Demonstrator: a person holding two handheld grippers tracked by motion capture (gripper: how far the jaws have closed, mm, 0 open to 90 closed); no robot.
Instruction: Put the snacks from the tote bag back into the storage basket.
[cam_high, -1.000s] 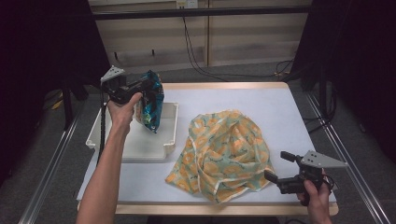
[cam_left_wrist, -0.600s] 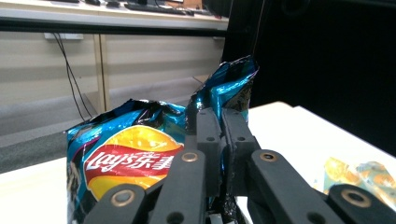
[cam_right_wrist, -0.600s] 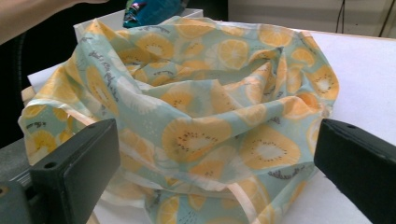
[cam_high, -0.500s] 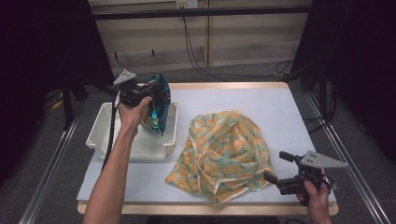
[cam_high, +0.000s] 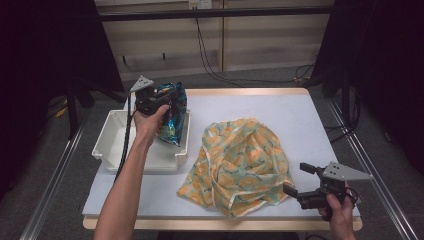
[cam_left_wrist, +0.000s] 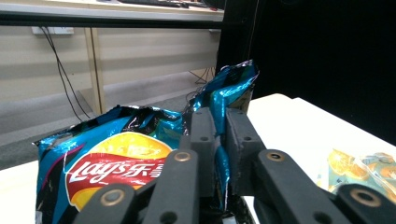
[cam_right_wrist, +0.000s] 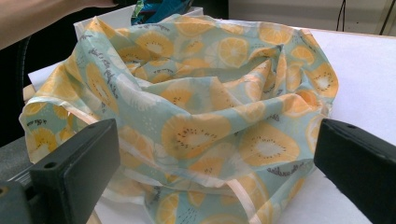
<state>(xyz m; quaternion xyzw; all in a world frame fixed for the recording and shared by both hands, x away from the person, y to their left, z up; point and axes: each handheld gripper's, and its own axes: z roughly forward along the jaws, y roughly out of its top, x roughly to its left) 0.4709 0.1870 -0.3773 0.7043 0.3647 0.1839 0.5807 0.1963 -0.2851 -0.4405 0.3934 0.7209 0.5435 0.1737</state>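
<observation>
L gripper (cam_high: 167, 102) has its 2 jaws pinched on the top edge of the chip bag (cam_high: 172, 112); bag hangs long axis vertical, lifted over the white bin's (cam_high: 107, 145) right end, nr its right wall. Fruit-print cloth bag (cam_high: 240, 165) lies crumpled on table (cam_high: 300, 115), to the R of the chip bag. R gripper (cam_high: 300, 180), jaws spread wide, empty, sits just beside cloth's near-R edge, facing it. Prob next: chips go R toward cloth; R gripper is nearer the cloth.
</observation>
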